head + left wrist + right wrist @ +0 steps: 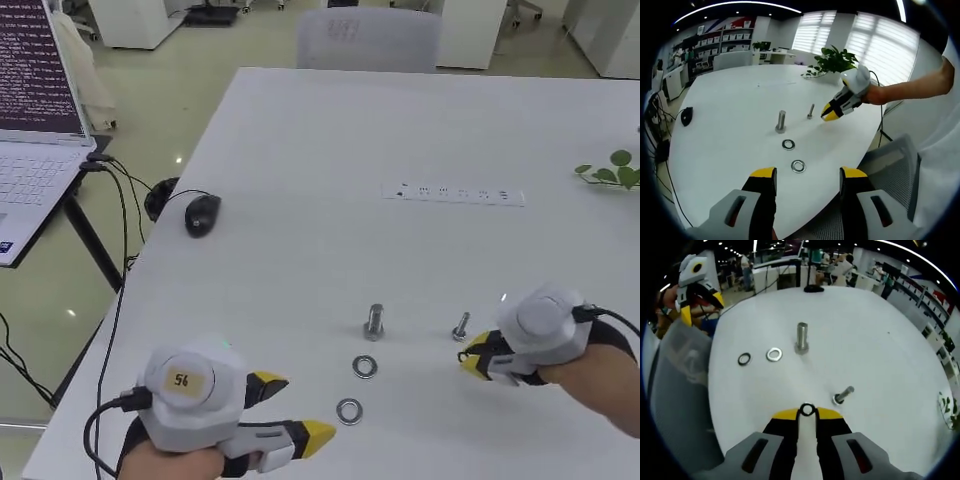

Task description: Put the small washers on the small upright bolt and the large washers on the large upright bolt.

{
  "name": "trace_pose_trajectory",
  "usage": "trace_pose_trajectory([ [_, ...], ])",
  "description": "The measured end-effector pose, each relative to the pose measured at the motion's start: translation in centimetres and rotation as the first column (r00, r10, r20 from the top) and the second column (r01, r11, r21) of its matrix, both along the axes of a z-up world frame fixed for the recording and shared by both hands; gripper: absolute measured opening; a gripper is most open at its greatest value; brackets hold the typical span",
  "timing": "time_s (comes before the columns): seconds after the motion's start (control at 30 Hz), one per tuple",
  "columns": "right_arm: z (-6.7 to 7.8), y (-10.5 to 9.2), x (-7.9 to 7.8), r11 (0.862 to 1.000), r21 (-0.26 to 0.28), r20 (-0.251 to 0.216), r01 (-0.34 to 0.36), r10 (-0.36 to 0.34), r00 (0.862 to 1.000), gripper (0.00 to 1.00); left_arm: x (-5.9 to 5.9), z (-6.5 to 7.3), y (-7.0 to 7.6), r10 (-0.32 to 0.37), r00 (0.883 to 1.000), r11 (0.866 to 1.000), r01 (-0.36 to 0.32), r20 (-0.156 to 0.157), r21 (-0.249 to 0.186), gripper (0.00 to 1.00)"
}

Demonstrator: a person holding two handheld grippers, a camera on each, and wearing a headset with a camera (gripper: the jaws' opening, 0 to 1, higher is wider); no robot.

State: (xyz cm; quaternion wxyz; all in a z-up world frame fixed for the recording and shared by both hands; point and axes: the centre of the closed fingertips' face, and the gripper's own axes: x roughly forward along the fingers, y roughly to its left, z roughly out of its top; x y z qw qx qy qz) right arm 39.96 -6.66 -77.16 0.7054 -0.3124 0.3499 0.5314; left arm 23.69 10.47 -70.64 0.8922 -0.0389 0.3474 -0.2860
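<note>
The large upright bolt (374,322) stands on the white table (330,160), with the small upright bolt (461,326) to its right. Two large washers (365,366) (349,411) lie flat just in front of the large bolt. My right gripper (475,357) hovers close beside the small bolt (844,395), shut on a small washer (807,410) pinched upright at its tips. My left gripper (292,406) is open near the table's front edge, left of the nearer washer (798,166), nothing between its fingers.
A black mouse (202,213) lies at the table's left side and a white power strip (453,194) farther back. A laptop (35,150) sits on a stand to the left, a plant (612,170) at the right edge, a chair (368,40) behind.
</note>
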Motion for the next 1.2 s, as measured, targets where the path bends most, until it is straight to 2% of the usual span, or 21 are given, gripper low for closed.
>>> trace_pose_trajectory([
  [0.2, 1.5, -0.6, 1.9, 1.000, -0.011, 0.028, 0.007, -0.007, 1.000, 0.13, 0.1, -0.1, -0.2, -0.002, 1.000, 1.000, 0.002, -0.003, -0.003, 0.49],
  [0.37, 2.3, -0.7, 3.4, 1.000, -0.028, 0.049, -0.006, 0.007, 0.999, 0.13, 0.1, 0.0, -0.3, 0.000, 1.000, 1.000, 0.000, -0.001, -0.008, 0.49],
  [0.47, 2.5, -0.5, 3.7, 0.999, -0.041, 0.037, -0.019, 0.020, 0.999, 0.13, 0.1, -0.1, -0.3, 0.004, 1.000, 1.000, -0.004, -0.003, -0.011, 0.49],
  [0.57, 2.4, -0.3, 4.3, 0.995, -0.083, 0.057, -0.060, 0.064, 0.996, 0.13, -0.1, -0.2, -0.2, 0.006, 1.000, 1.000, -0.006, -0.006, -0.013, 0.49],
  [0.67, 2.4, 0.0, 4.7, 0.994, -0.083, 0.046, -0.065, 0.069, 0.997, 0.13, -0.2, -0.2, -0.1, 0.007, 1.000, 1.000, -0.007, -0.008, -0.013, 0.49],
  [0.73, 2.3, 0.2, 4.4, 0.993, -0.095, 0.030, -0.069, 0.072, 0.997, 0.13, -0.3, -0.3, 0.0, 0.009, 1.000, 1.000, -0.009, -0.010, -0.010, 0.49],
  [1.07, 2.3, 0.9, 3.5, 0.982, -0.145, 0.010, -0.123, 0.125, 0.992, 0.13, -0.1, -0.1, 0.7, 0.021, 1.000, 1.000, -0.021, -0.008, -0.006, 0.49],
  [1.2, 2.3, 1.0, 3.6, 0.972, -0.175, 0.009, -0.159, 0.163, 0.987, 0.13, 0.0, -0.1, 0.7, 0.021, 1.000, 1.000, -0.021, -0.006, -0.006, 0.49],
])
